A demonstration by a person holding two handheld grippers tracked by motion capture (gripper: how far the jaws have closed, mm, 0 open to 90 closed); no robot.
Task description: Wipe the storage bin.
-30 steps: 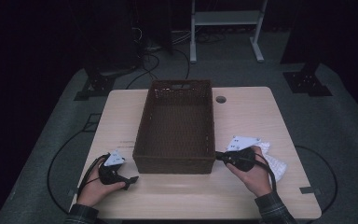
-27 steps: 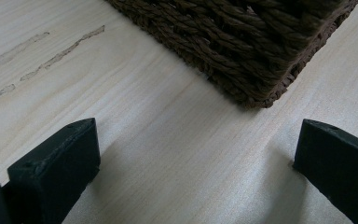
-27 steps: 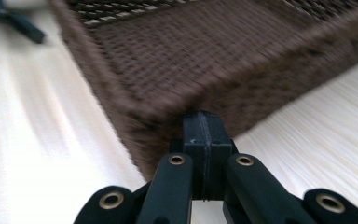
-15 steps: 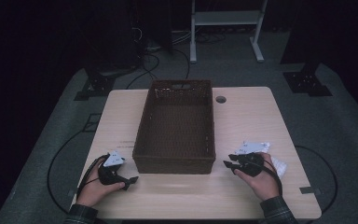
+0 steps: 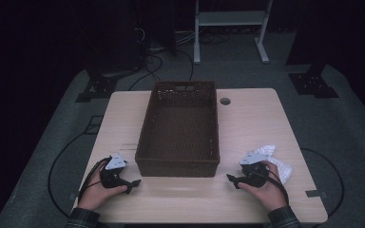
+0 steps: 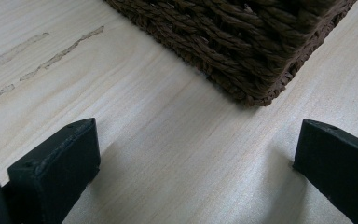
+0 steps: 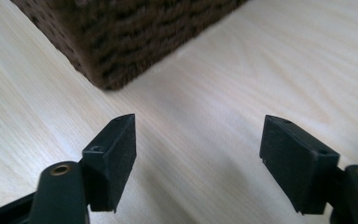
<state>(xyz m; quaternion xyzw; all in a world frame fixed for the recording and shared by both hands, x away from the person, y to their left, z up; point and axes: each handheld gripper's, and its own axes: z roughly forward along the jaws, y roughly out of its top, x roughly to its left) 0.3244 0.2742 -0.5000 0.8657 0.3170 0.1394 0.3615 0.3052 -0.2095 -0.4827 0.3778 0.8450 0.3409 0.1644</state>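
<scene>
Woven brown wicker makes up the basket (image 5: 178, 128), which stands empty in the middle of my pale wooden counter (image 5: 252, 118), its near wall just beyond both my hands. My left tool (image 5: 132, 183) rests at the basket's near left corner with its jaws spread wide over bare wood. My right tool (image 5: 232, 179) sits low at the near right corner, its jaws having just been opening with nothing between them, and crumpled white cloth (image 5: 276, 164) lies just behind that hand.

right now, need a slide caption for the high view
Two hand-held grippers, left gripper and right gripper, rest open beside an empty wicker basket.
</scene>
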